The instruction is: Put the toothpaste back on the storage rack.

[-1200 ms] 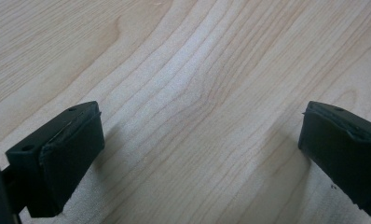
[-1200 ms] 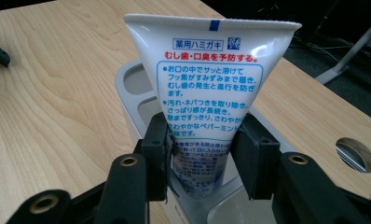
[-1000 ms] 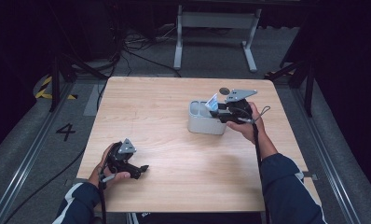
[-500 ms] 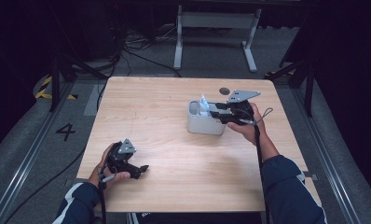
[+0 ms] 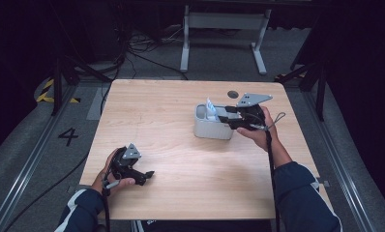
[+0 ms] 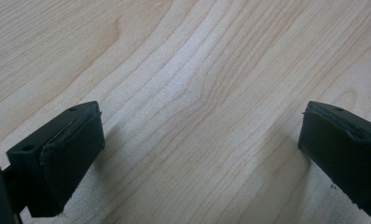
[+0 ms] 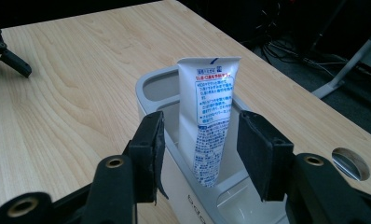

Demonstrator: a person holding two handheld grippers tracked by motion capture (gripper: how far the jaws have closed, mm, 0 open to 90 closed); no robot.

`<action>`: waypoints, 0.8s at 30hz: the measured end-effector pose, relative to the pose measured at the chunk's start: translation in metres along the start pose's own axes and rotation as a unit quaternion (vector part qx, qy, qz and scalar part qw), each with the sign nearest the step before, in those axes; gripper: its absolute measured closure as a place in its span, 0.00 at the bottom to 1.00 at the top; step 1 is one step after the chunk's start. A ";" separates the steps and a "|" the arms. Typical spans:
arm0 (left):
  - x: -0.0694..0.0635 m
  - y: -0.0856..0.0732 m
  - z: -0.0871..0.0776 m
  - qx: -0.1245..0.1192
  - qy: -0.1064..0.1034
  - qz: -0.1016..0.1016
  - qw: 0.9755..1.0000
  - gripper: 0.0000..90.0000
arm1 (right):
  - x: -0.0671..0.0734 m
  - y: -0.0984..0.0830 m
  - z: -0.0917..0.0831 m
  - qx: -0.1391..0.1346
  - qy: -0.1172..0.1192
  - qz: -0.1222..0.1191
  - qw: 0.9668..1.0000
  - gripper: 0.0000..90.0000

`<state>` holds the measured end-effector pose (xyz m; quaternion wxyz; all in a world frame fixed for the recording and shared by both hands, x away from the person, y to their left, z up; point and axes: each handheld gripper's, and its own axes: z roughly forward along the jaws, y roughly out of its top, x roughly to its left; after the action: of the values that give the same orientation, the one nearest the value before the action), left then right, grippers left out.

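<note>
A white toothpaste tube (image 7: 210, 107) with blue and red print stands leaning in a grey holder (image 7: 148, 100) on the wooden table. My right gripper (image 7: 200, 149) straddles the tube over the holder's near end. Its jaws have just been opening, and both pads stand clear of the tube, one on each side. From above, the tube (image 5: 210, 110) pokes out of the holder (image 5: 212, 129), with the right gripper (image 5: 228, 116) at its right side. My left gripper (image 5: 147, 175) rests open near the table's front left, its jaws (image 6: 202, 154) wide apart over bare wood.
A round cable hole (image 5: 233, 94) lies in the table (image 5: 181, 96) behind the holder. A metal stand (image 5: 224, 21) and cables sit on the floor beyond the far edge. Far off in the right gripper view, the left gripper (image 7: 11, 58) shows at the upper left.
The tube has gone from tilted in the right gripper's hold to standing in the holder. The right gripper's jaws have parted off it. The left hand has not moved.
</note>
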<state>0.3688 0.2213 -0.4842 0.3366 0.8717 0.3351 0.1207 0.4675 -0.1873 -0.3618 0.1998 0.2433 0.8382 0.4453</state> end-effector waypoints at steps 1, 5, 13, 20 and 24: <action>0.000 0.000 0.000 0.000 0.000 0.000 1.000 0.01 | 0.000 0.000 0.000 0.001 -0.001 -0.001 1.000 0.58; 0.000 0.000 0.000 0.000 0.000 0.000 1.000 0.01 | 0.002 0.002 -0.002 0.006 -0.003 -0.003 1.000 0.56; 0.000 0.000 0.000 0.000 0.000 0.000 1.000 0.01 | 0.009 0.007 -0.010 0.019 -0.017 -0.016 1.000 0.50; 0.000 0.000 0.000 0.001 0.000 0.000 1.000 0.01 | 0.012 0.008 -0.020 0.032 -0.031 -0.025 0.999 0.42; 0.000 0.000 0.000 0.000 0.000 0.000 1.000 0.01 | 0.012 0.007 -0.023 0.040 -0.040 -0.032 0.998 0.41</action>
<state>0.3688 0.2213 -0.4842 0.3364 0.8716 0.3355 0.1206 0.4463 -0.1919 -0.3453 0.2371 0.2422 0.8541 0.3945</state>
